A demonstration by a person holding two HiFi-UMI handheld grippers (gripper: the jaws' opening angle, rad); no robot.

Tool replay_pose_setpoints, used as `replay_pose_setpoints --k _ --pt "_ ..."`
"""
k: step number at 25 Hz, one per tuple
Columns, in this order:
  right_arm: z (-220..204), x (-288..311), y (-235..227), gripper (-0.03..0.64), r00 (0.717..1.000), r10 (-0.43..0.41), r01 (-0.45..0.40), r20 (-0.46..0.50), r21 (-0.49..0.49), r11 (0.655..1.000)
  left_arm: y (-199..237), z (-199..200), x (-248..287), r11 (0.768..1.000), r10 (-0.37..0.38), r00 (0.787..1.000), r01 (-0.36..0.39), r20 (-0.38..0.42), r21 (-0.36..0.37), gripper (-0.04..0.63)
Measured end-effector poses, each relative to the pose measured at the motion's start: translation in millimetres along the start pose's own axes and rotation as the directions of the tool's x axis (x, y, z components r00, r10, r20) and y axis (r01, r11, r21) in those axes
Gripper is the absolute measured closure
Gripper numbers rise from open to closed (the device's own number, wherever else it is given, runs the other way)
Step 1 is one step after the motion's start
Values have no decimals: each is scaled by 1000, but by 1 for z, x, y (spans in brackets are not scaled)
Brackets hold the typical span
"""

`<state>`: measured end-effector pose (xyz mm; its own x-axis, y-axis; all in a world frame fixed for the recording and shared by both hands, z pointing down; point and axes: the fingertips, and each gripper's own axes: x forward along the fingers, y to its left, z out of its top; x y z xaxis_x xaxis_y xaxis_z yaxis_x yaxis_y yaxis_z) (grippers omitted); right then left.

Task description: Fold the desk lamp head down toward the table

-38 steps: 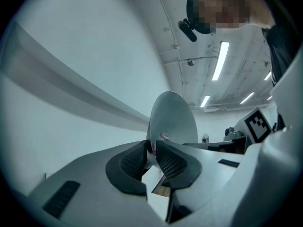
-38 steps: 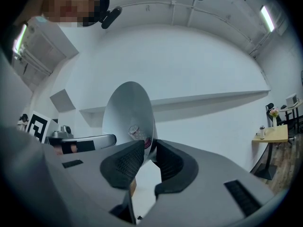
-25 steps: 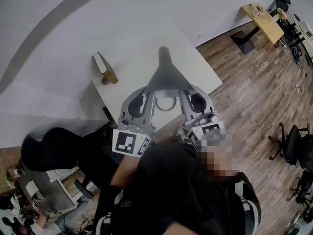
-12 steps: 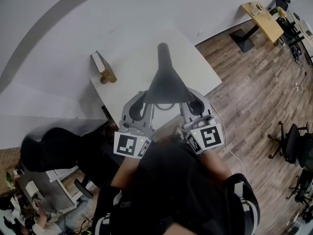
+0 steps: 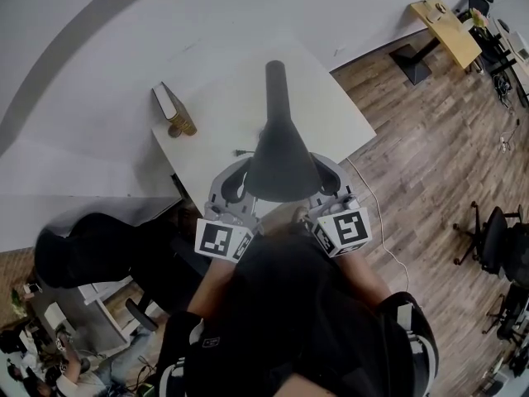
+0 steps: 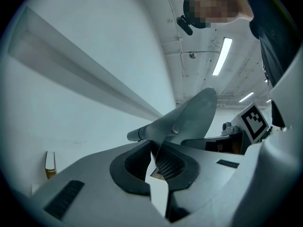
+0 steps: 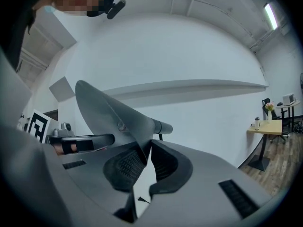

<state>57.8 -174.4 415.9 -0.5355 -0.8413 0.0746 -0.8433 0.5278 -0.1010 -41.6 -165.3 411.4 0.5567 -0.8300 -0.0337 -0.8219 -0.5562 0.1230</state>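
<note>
The desk lamp's grey cone-shaped head (image 5: 279,162) hangs over the white table (image 5: 216,81), and its dark neck (image 5: 276,85) runs away from me. My left gripper (image 5: 241,185) bites the shade's left rim and my right gripper (image 5: 324,182) bites the right rim. In the left gripper view the thin shade edge (image 6: 191,117) runs down between the left gripper's (image 6: 158,156) ribbed pads, whose jaws are closing on it. In the right gripper view the shade (image 7: 109,112) likewise sits in the right gripper's (image 7: 146,151) closing jaws. The lamp's base is hidden.
A thin upright book (image 5: 168,103) and a small brass object (image 5: 183,127) stand at the table's left edge. A black cable end (image 5: 242,151) lies on the tabletop. Wooden floor (image 5: 430,139), a yellow table (image 5: 446,30) and an office chair (image 5: 494,236) lie to the right.
The lamp head has tipped lower, showing more of its neck. Both grippers have sunk with it, staying on the rim.
</note>
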Motion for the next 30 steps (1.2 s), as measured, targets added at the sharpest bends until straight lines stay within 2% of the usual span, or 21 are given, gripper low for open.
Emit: replay_pose_setpoints --k 7,17,19,22,24,26,30 --pt "-21 4 -5 594 999 -1 1 -44 -9 1000 3 -23 3 1000 7 999 -6 -36 22 558" --pt "-23 4 -4 592 998 -1 -1 -59 -45 999 4 -28 1 999 6 999 -5 -47 34 560" --pt "-23 3 -4 574 997 10 -16 -73 -79 997 4 -28 1 999 6 999 -5 -51 32 560" --pt "-17 1 -2 493 995 48 -59 -87 -134 989 4 -28 3 999 5 999 -3 -53 37 560" --pt "-12 -3 0 447 993 79 -94 -86 -187 978 3 -28 5 999 4 999 -2 -53 39 560" --pt "-8 -8 3 434 990 97 -122 -107 -265 956 3 -28 5 999 4 999 -2 -53 37 560" --pt "2 -17 17 420 975 141 -205 -172 -448 870 3 -27 3 999 -1 999 3 -50 39 560"
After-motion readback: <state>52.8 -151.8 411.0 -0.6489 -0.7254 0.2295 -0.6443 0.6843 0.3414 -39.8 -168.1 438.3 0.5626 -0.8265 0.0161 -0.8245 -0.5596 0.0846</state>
